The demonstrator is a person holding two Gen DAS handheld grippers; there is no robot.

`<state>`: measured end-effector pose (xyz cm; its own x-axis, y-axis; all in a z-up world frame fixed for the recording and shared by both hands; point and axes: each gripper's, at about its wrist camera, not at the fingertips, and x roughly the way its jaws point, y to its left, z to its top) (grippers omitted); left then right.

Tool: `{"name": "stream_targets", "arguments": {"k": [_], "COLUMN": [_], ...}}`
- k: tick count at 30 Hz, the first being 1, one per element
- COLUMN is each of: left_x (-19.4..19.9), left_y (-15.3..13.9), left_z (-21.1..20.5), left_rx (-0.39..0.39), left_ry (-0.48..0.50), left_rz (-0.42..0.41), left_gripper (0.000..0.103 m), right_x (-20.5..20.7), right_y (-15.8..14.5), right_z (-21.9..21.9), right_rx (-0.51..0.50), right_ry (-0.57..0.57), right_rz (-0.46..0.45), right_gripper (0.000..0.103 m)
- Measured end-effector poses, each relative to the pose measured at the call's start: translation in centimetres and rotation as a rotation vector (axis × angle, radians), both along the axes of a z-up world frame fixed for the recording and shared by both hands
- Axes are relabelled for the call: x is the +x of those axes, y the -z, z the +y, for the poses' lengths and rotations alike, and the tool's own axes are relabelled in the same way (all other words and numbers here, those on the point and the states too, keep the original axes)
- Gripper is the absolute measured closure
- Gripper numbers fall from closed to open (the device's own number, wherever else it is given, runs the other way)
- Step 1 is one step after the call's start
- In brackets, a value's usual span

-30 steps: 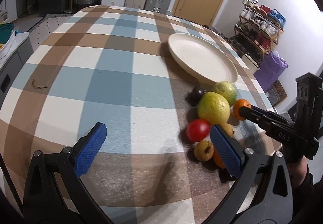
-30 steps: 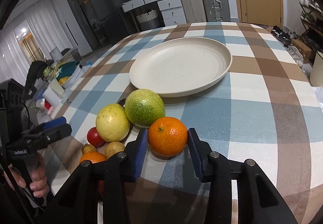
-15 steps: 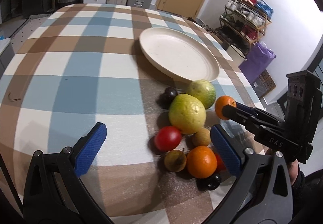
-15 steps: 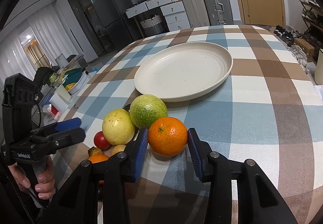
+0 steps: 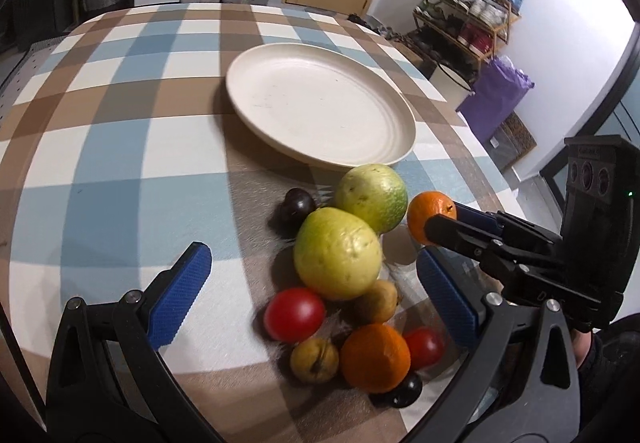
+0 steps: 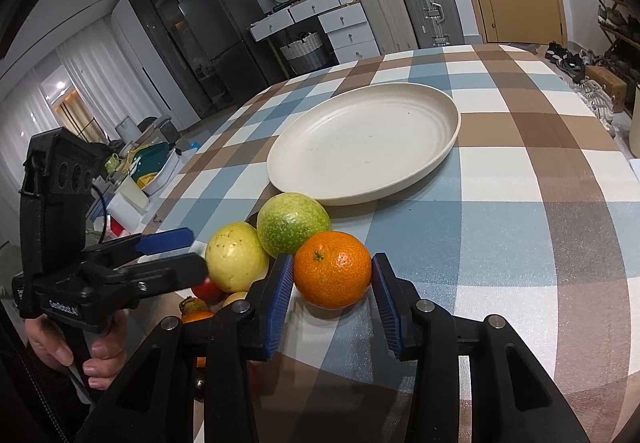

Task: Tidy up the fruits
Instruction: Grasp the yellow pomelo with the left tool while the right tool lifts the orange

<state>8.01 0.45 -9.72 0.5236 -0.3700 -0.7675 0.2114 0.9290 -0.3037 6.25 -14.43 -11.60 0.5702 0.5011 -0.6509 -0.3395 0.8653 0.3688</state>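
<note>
While the right gripper (image 6: 333,277) clamps the small orange (image 6: 333,274) between its blue pads at the lower middle of its own view, the cream plate (image 6: 448,141) lies straight ahead and a little up-frame — past the green fruit (image 6: 293,224) and yellow fruit (image 6: 237,261) at the orange's left, with bare checked cloth to cross. Judging by that line, the carry runs forward along the fingers, and the right hand is the nearer one. The left gripper (image 5: 316,289) hangs wide open and holds nothing, low in its view above the fruit pile (image 5: 348,295), with the plate (image 5: 406,147) in the upper middle.
</note>
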Motion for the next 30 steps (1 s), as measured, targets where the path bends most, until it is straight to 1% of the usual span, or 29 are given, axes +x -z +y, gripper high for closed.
{"name": "stream_targets", "arguments": {"k": [3, 5, 7, 8, 10, 13, 15, 24, 30], "left_x": [0.9, 1.3, 1.9, 2.2, 2.3, 2.7, 2.9, 1.9, 1.4], "left_y": [0.4, 0.6, 1.1, 1.4, 1.4, 1.6, 1.8, 1.3, 0.3], "left_z": [-0.5, -0.6, -0.4, -0.3, -0.1, -0.2, -0.4, -0.2, 0.9], "left_rx": [-0.012, -0.017, -0.032, -0.047, -0.067, -0.093, -0.099, -0.127, -0.135], "left_ry": [0.017, 0.012, 0.002, -0.002, 0.001, 0.026, 0.045, 0.057, 0.044], "left_rz": [0.023, 0.045, 0.081, 0.112, 0.118, 0.142, 0.153, 0.141, 0.117], "left_gripper": [0.001, 0.002, 0.009, 0.014, 0.018, 0.035, 0.057, 0.057, 0.057], "right_x": [0.1, 0.1, 0.2, 0.2, 0.5, 0.7, 0.8, 0.7, 0.2], "right_y": [0.1, 0.1, 0.1, 0.2, 0.4, 0.6, 0.5, 0.5, 0.0], "right_z": [-0.2, -0.2, -0.4, -0.5, -0.7, -0.8, -0.8, -0.6, -0.7], "right_rx": [0.011, 0.020, 0.026, 0.029, 0.042, 0.058, 0.061, 0.055, 0.057], "right_ry": [0.002, 0.003, 0.004, 0.006, 0.007, 0.005, -0.002, -0.012, -0.011], "right_rz": [0.007, 0.011, 0.015, 0.021, 0.039, 0.053, 0.053, 0.047, 0.006], "right_gripper": [0.062, 0.062, 0.062, 0.062, 0.062, 0.062, 0.062, 0.062, 0.062]}}
